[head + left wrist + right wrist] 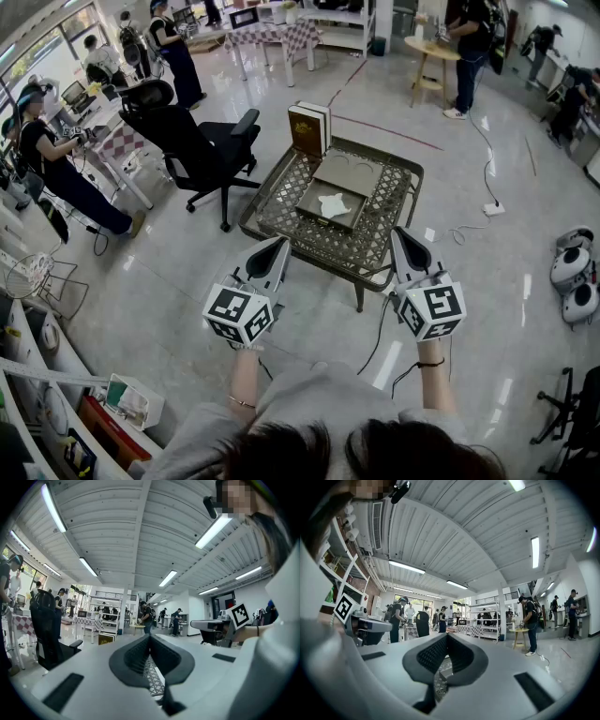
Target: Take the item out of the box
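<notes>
A shallow open box (315, 217) lies on the metal lattice table (281, 202), with a white crumpled item (333, 203) inside it. Its flat lid (348, 172) lies just behind it. A dark book-like case (308, 128) stands upright at the table's far edge. My left gripper (281, 243) and right gripper (397, 232) hover side by side above the table's near edge, short of the box and pointing at it. Both are shut and hold nothing. In the left gripper view the jaws (149, 637) meet over the lattice (153, 679); the right gripper view shows its jaws (447, 637) meeting the same way.
A black office chair (192, 141) stands left of the table. A cable runs over the floor to a power strip (493, 208) on the right. White round machines (572, 272) sit at the far right. Several people work at desks and a round wooden table (433, 49) farther off.
</notes>
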### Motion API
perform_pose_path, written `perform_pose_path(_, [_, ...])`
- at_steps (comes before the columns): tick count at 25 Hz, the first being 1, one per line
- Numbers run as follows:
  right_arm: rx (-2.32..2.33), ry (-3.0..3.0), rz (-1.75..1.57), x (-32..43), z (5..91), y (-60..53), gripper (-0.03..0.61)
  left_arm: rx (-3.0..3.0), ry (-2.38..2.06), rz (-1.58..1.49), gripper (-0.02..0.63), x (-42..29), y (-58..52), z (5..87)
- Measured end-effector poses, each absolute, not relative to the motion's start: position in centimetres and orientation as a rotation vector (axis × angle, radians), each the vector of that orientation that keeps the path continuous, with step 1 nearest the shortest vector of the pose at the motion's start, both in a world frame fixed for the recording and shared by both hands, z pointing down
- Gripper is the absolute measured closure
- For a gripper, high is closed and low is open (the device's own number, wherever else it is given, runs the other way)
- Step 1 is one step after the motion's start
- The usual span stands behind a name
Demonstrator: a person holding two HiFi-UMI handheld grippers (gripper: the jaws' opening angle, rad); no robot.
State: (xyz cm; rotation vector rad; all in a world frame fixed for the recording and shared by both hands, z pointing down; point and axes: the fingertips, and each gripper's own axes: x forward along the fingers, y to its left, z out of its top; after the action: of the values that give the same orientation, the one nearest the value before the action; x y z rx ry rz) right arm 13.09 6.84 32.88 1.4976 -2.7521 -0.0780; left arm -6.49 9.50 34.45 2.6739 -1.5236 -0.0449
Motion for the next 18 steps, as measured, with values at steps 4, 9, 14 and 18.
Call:
perform_pose_path(4, [1.494,-2.746,-0.086,13.2,32.9,6.7,0.558,2.679,-1.517,-0.036,0.597,-6.3,9.4,34.4])
perform_pose_path(9, [1.514,-2.745,-0.075,13.8,33.2,6.3,0.557,2.679,-1.511,-0.028,0.597,-5.7,9.1,34.7])
perform_pose_path(14, [1.492,-2.768,-0.072,14.1,32.9,6.0,0.557,2.671,-1.525,-0.029,0.597,-5.3,9.1,34.5])
perform_pose_path(18, [1.440,-2.794,-0.079,14.0,32.9,6.0,0.557,2.654,-1.547,-0.036,0.597,-4.9,9.4,34.4])
